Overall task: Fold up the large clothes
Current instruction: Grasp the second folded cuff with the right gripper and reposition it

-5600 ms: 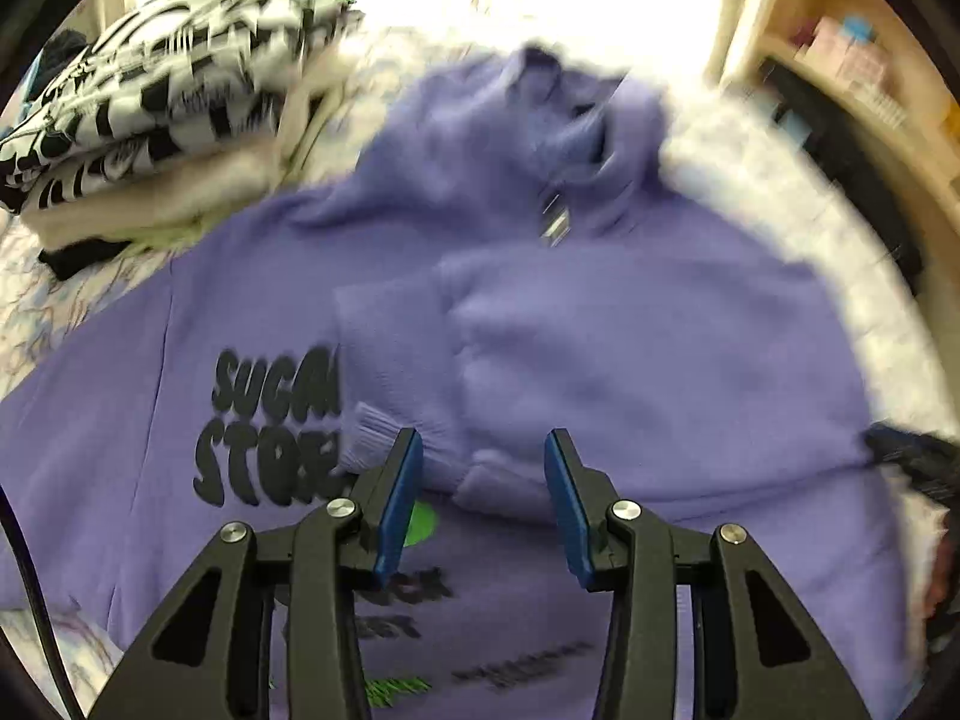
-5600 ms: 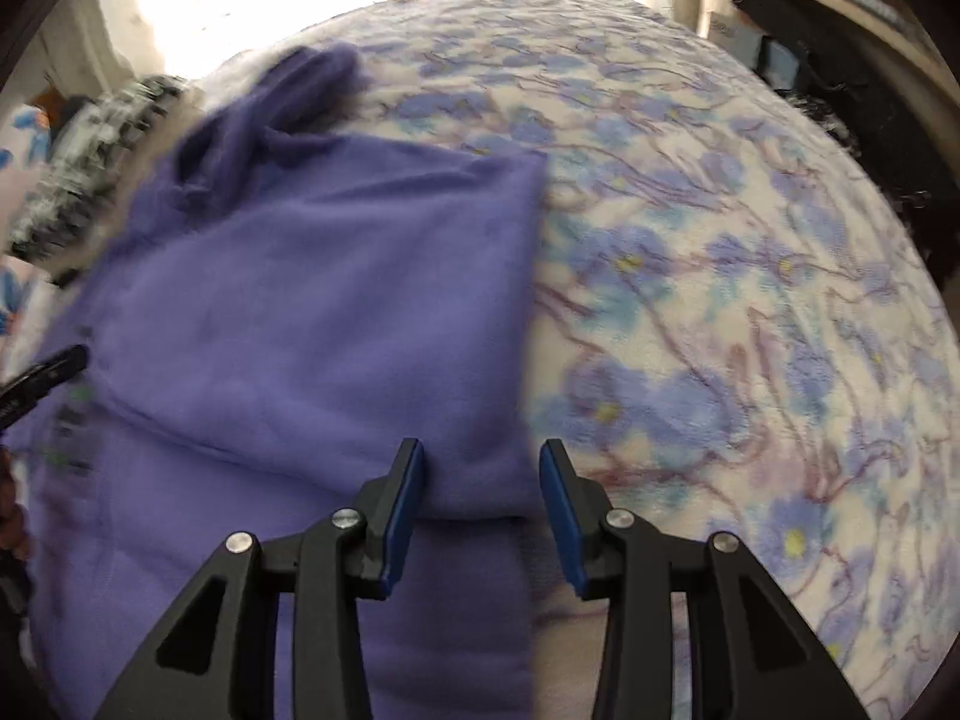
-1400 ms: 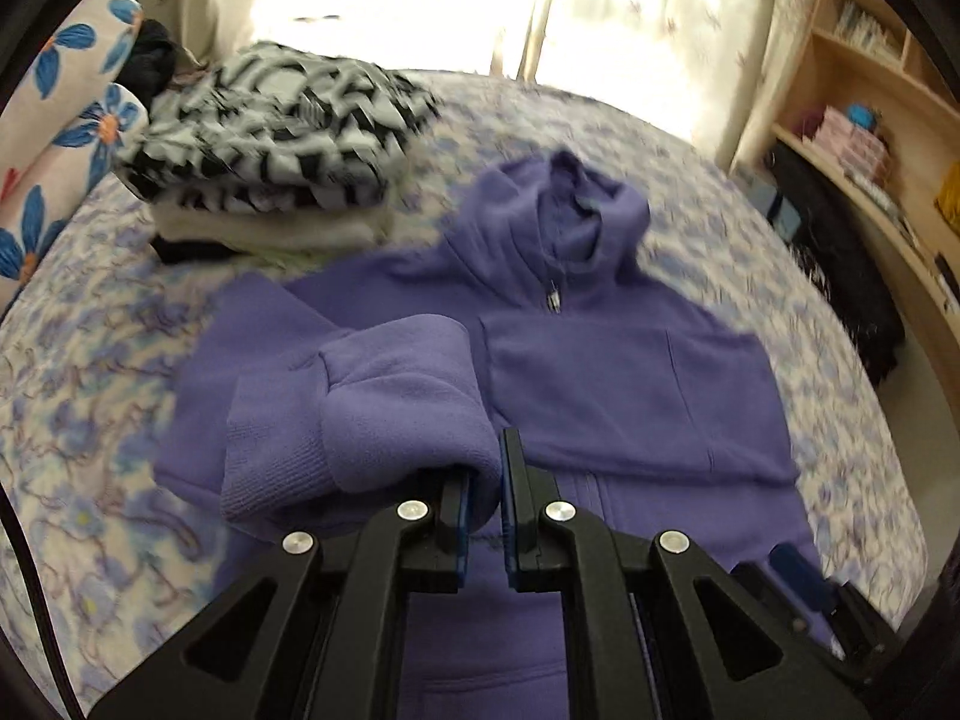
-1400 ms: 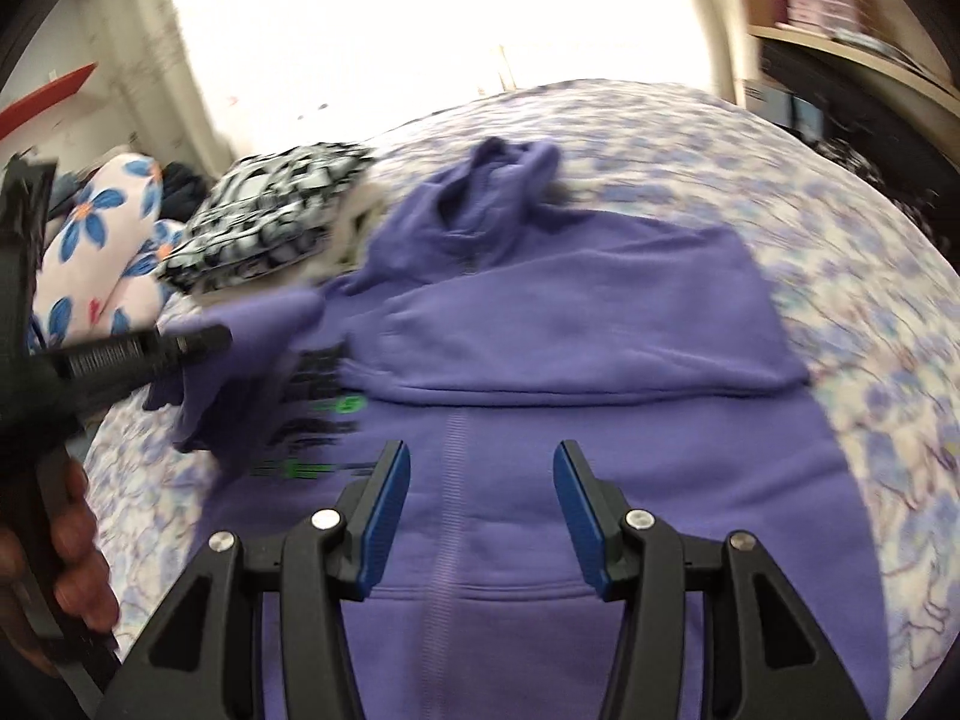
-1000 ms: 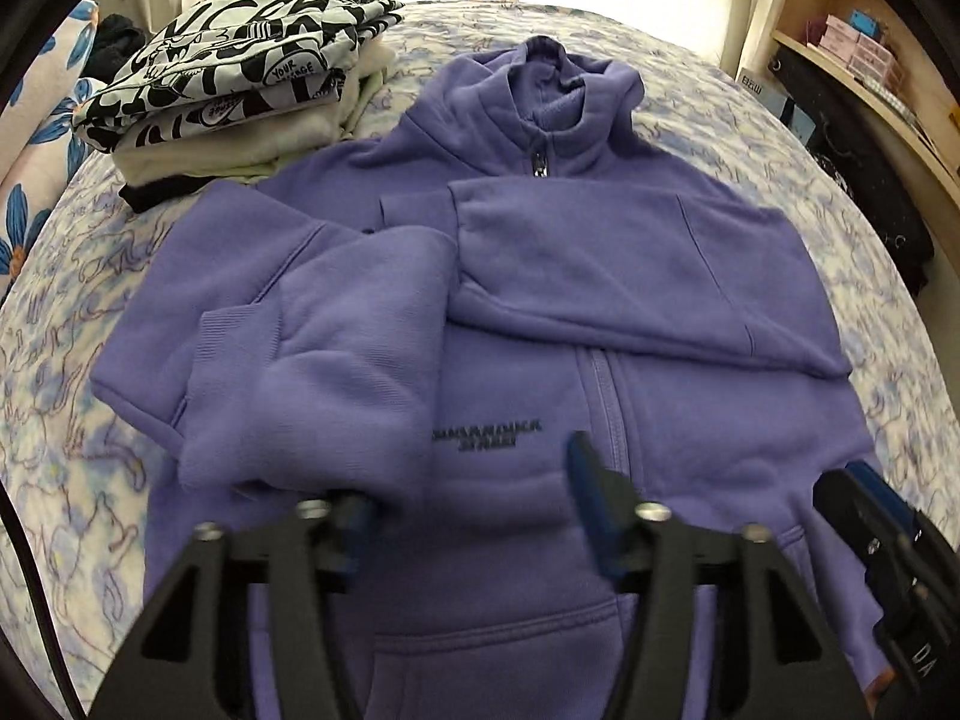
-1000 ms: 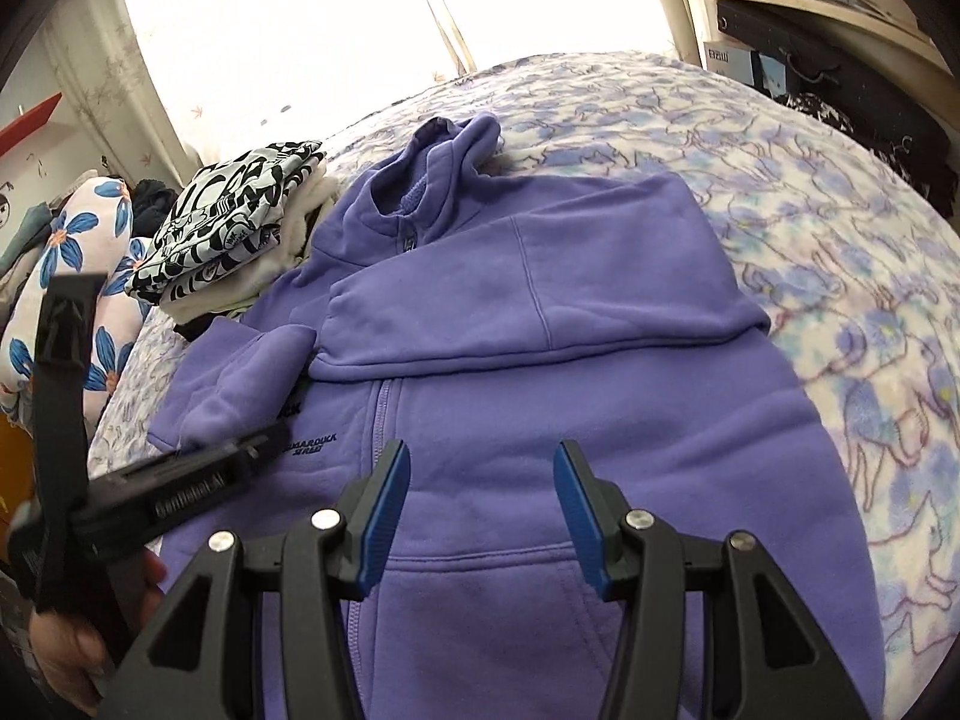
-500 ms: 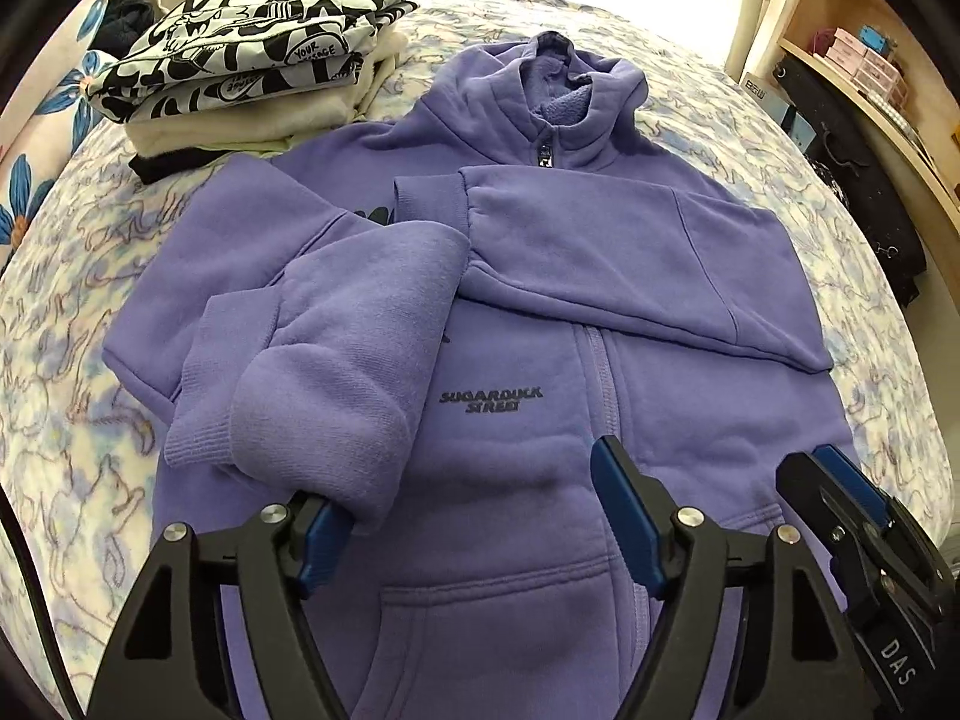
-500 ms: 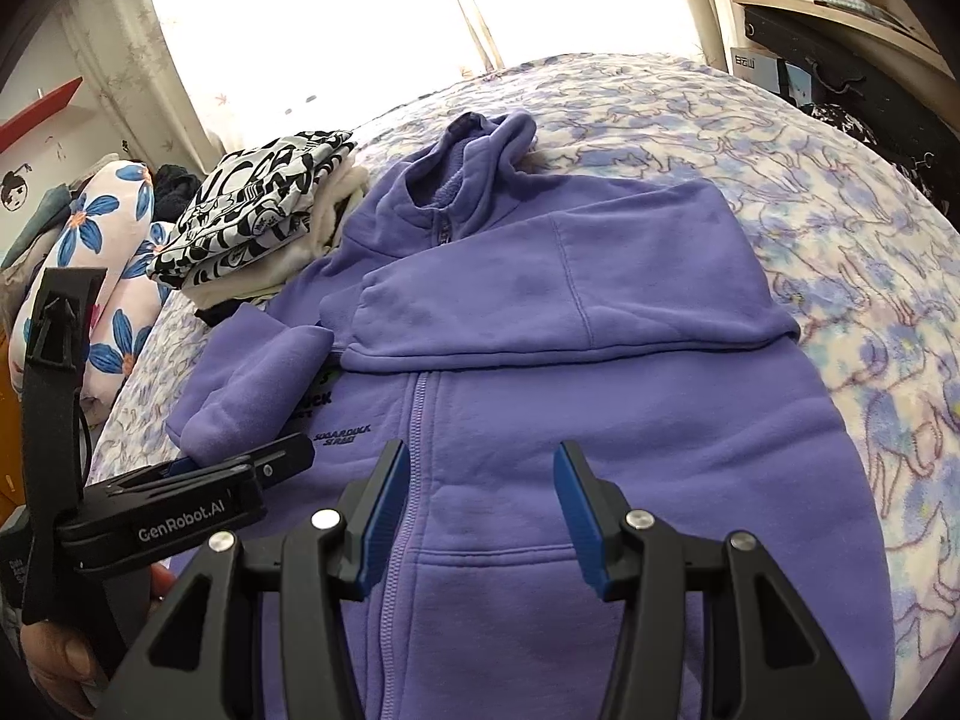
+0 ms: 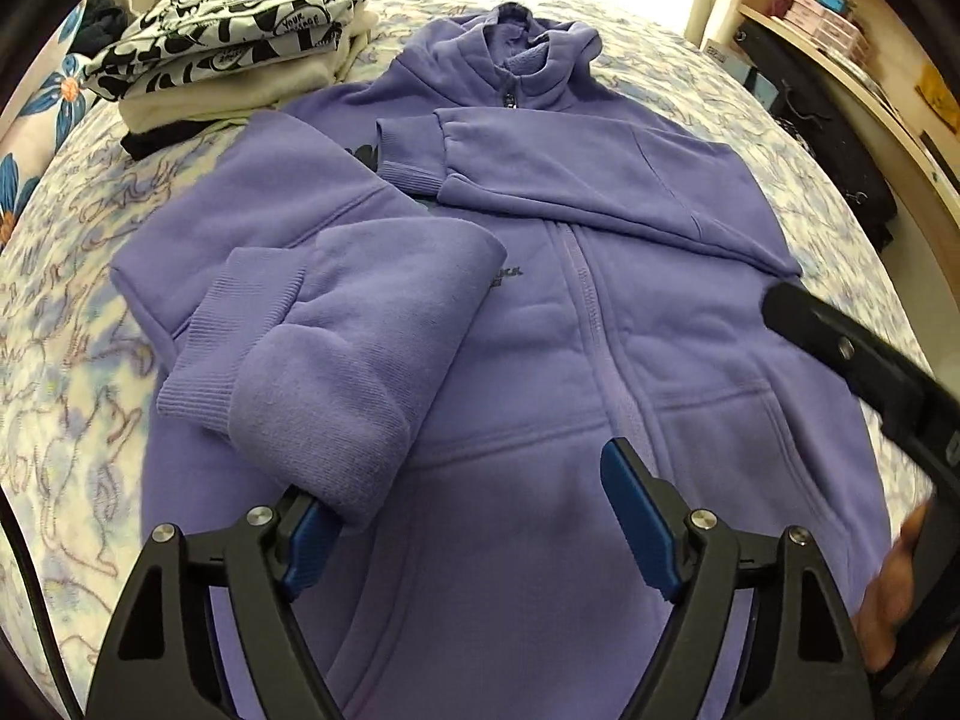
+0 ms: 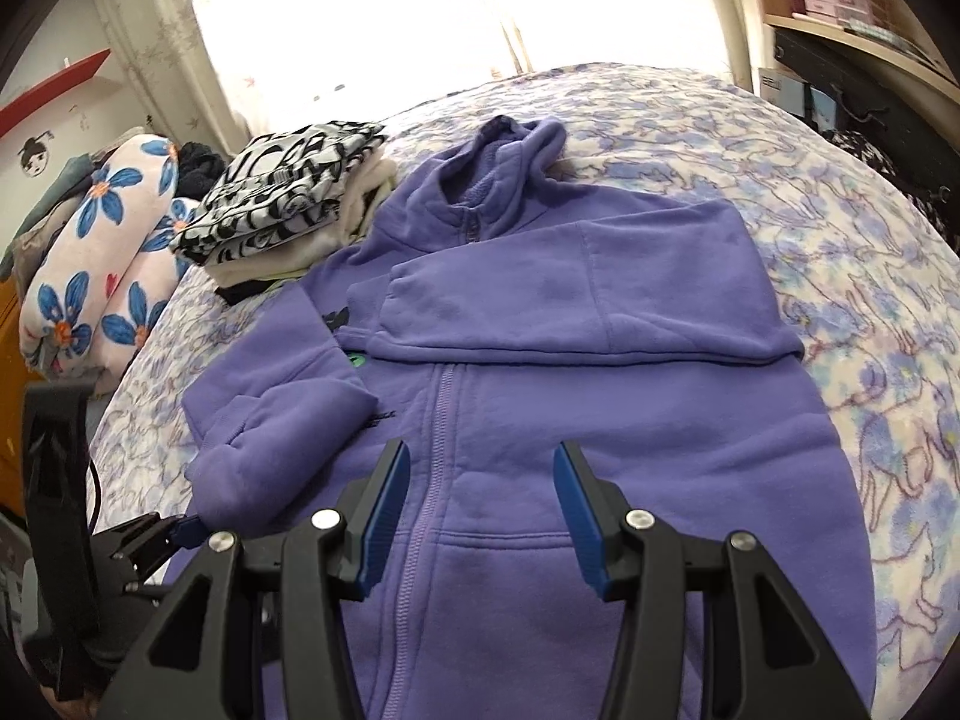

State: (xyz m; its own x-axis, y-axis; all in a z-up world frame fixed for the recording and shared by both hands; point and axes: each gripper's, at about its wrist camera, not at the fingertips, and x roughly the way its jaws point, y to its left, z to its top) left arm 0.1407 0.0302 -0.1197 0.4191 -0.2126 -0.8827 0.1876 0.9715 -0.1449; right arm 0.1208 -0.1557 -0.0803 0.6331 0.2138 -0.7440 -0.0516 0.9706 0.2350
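1. A purple zip-up hoodie [image 9: 576, 312] lies front-up on a bed with a blue-flowered bedspread [image 10: 870, 276], hood toward the window and hem toward the cameras.
2. Its zipper [image 10: 438, 420] is closed and runs up the middle; two pocket seams cross the lower front.
3. One sleeve [image 10: 576, 300] is folded flat across the chest, its ribbed cuff ending near the zipper pull.
4. The other sleeve [image 9: 336, 324] is doubled back on itself in a loose, bulky roll on the hoodie's other side, partly covering dark printed lettering on the chest.
5. The left gripper [image 9: 480, 516] hovers low over the hem with its blue-padded jaws spread wide; the rolled sleeve's end touches or overlaps one pad, but nothing is pinched.
6. The right gripper [image 10: 480, 510] is also spread apart and empty, held above the lower front astride the zipper line.
7. A stack of folded clothes [image 10: 288, 204], topped by a black-and-white patterned piece, sits just beside the hoodie's shoulder.
8. A flowered pillow [image 10: 102, 264] lies beyond that stack at the bed's edge.
9. Wooden shelves [image 9: 840, 42] with small boxes stand along the far side of the bed.
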